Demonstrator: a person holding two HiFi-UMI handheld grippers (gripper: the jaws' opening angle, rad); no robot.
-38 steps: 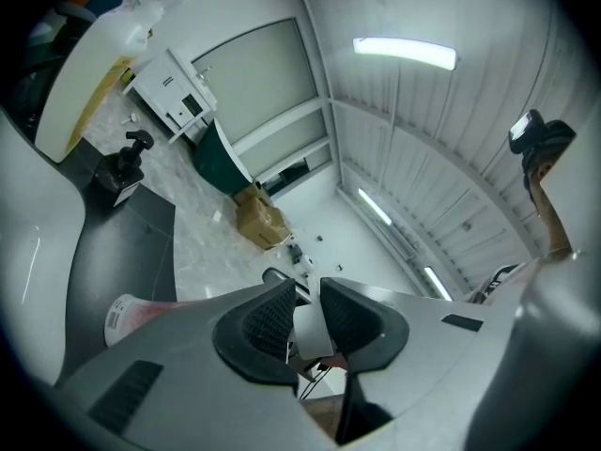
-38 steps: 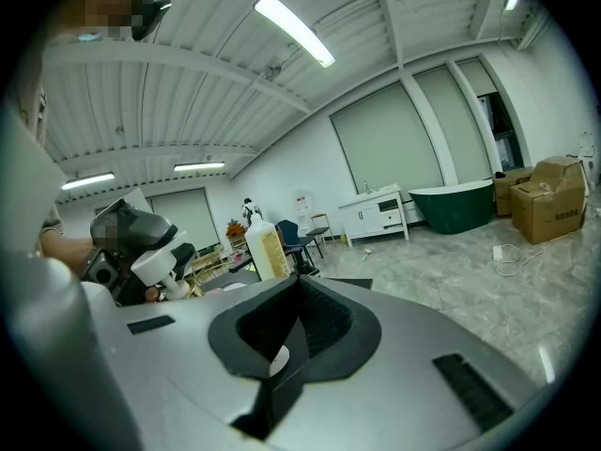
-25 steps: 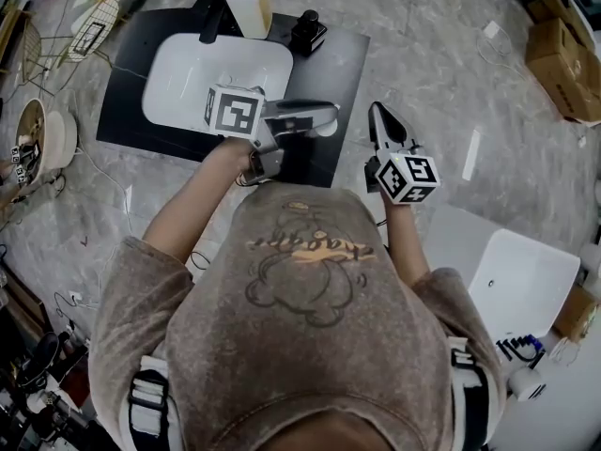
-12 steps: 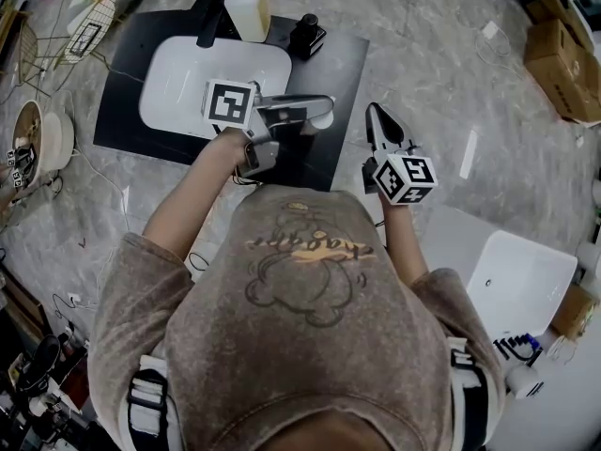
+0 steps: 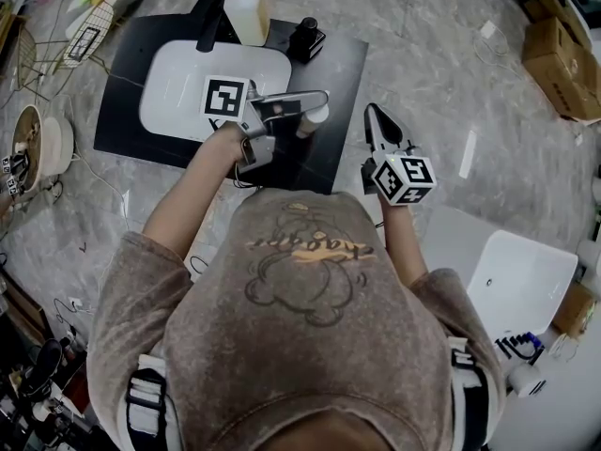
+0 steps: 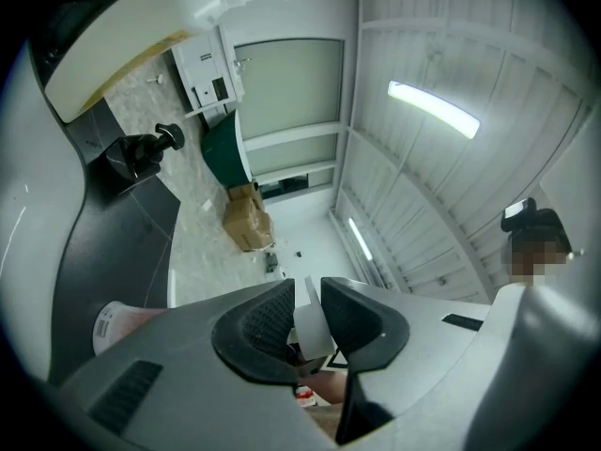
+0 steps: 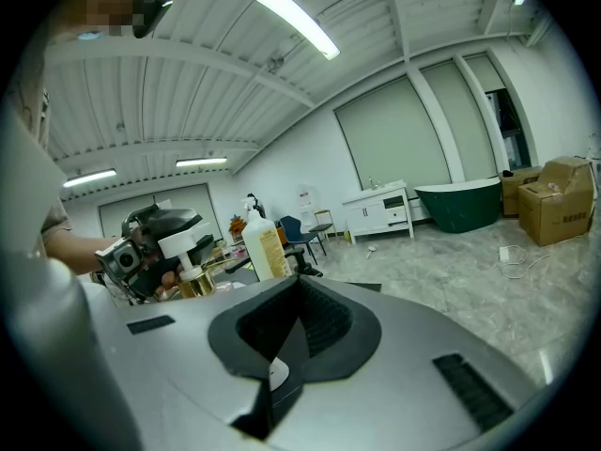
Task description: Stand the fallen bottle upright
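Note:
The small bottle (image 7: 191, 272) has an amber body and a white pump cap. My left gripper (image 5: 310, 107) is shut on its white top, and in the right gripper view it hangs close to upright just above the black counter (image 5: 329, 69). The white top (image 6: 312, 325) sits pinched between the ribbed pads in the left gripper view. My right gripper (image 5: 377, 125) hovers to the right of the counter, jaws together with nothing in them (image 7: 293, 334).
A white basin (image 5: 183, 73) is set in the counter, with a black faucet (image 5: 208, 17) behind it. A large pale bottle (image 5: 246, 3) and a black dispenser (image 5: 307, 34) stand at the back edge. Cardboard boxes (image 5: 563, 50) lie far right.
My left gripper has rolled and shifted slightly toward the counter's back, tipping the held bottle further upright. The right gripper has stayed put.

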